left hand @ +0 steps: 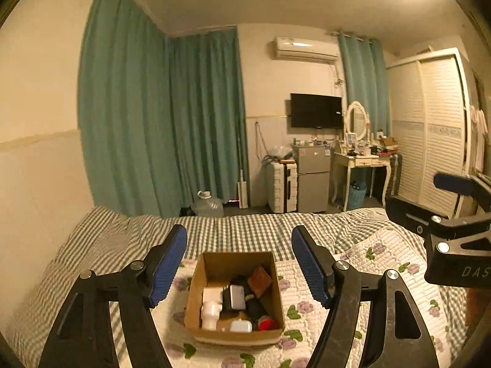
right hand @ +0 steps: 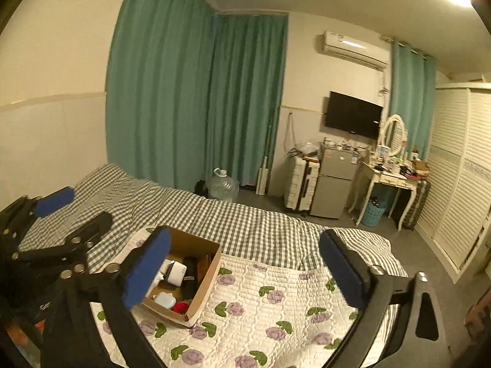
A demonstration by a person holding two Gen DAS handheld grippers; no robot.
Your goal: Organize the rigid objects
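While I am looking down the left wrist view, my left gripper [left hand: 239,263] is hanging spread and empty above the open brown cardboard box [left hand: 234,334] of small hard items, sitting mid-quilt on the white flowered quilt [left hand: 310,316]. I judge them light, stiff, some slippery; I'd pinch flat sides.

Through the right view, my right gripper [right hand: 245,270] is gaping, empty, beside the box [right hand: 208,276] on the soft, yielding checked bed [right hand: 245,220].
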